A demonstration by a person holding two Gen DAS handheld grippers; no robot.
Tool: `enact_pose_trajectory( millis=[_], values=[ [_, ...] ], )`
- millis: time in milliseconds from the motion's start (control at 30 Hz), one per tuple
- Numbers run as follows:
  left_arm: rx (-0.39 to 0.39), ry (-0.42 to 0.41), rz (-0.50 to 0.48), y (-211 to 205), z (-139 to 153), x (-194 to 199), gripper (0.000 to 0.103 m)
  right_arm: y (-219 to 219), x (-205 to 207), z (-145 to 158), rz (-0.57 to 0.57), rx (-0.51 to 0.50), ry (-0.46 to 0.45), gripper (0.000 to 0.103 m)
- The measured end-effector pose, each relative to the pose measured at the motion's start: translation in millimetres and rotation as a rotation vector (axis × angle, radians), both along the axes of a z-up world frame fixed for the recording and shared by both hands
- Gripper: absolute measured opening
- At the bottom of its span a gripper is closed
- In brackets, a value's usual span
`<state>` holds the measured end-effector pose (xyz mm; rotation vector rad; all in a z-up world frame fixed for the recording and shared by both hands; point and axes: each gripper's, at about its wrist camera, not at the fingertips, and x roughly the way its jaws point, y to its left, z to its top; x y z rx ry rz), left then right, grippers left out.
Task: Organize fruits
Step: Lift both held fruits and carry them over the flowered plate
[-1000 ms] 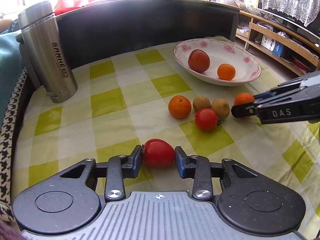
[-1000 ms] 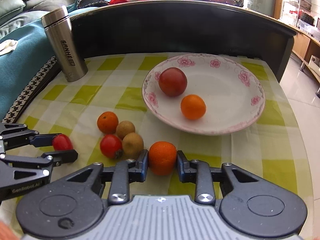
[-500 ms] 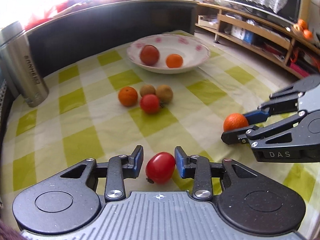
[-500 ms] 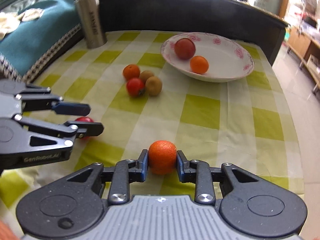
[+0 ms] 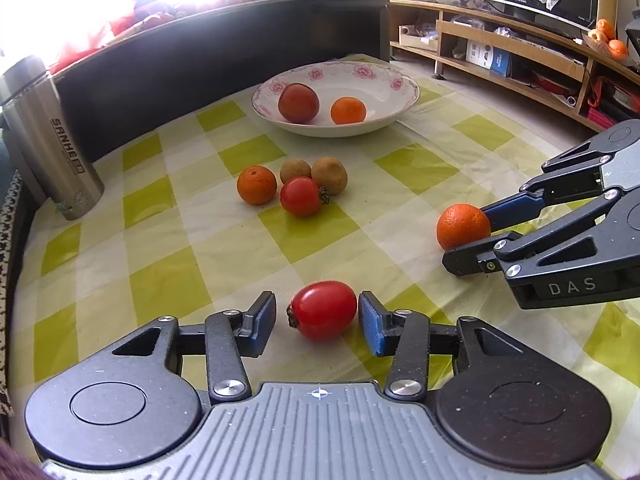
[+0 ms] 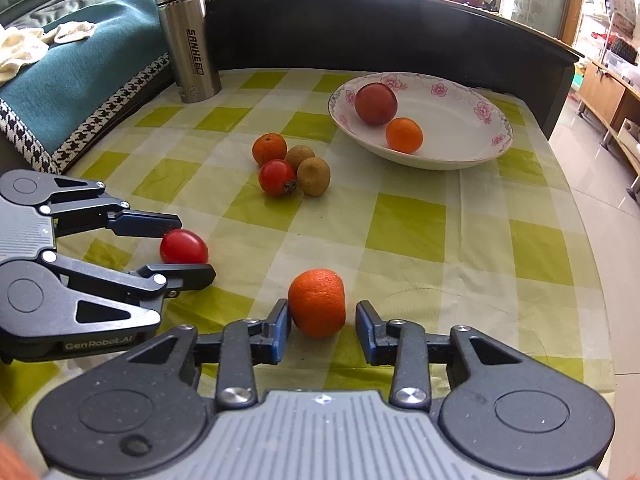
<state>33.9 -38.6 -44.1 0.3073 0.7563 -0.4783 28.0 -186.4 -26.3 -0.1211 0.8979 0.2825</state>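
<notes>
The left gripper (image 5: 317, 322) stands open around a red tomato (image 5: 323, 309) lying on the near checked tablecloth (image 5: 168, 240), gaps both sides. The right gripper (image 6: 323, 327) is likewise open around an orange (image 6: 317, 302), far from the flowered bowl (image 6: 460, 152).

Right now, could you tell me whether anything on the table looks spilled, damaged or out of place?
Nothing is spilled or damaged. The one oddity: only two fruits sit in the floral bowl, while a cluster of four lies loose on the checked cloth, plus a tomato between the open left tongs and an orange between the open right tongs.
</notes>
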Motion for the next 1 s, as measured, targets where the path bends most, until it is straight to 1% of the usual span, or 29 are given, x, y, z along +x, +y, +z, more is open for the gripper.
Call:
enact_pose_trajectory(
  millis=[100,233,300,333,400,500,667,1000],
  values=[
    [0.003,0.004,-0.005,0.2,0.7,-0.6,0.054,-0.9,0.5,0.1,-0.008,0.004,-0.002,0.043],
    [0.003,0.015,-0.011,-0.9,1.3,-1.6,0.049,-1.2,3.2,0.8,-0.019,0.011,0.006,0.043],
    [0.007,0.022,-0.017,-1.8,1.9,-1.9,0.044,-1.6,4.3,1.9,-0.019,0.017,0.011,0.038],
    [0.013,0.024,-0.02,-2.7,2.3,-2.7,0.043,-1.1,4.0,2.5,-0.016,0.016,0.012,0.033],
    [0.025,0.027,-0.025,-4.4,2.4,-4.6,0.042,0.4,3.4,2.6,-0.011,0.004,0.013,0.033],
    [0.034,0.03,-0.032,-7.0,3.2,-7.1,0.041,2.9,1.9,2.9,-0.001,-0.005,0.011,0.033],
    [0.024,0.043,-0.035,-10.0,5.2,-8.8,0.041,5.8,1.6,7.0,0.009,-0.001,0.003,0.033],
    [-0.036,0.026,-0.004,-16.7,21.5,2.1,0.041,5.2,4.3,18.9,-0.005,0.027,-0.019,0.033]
  ],
)
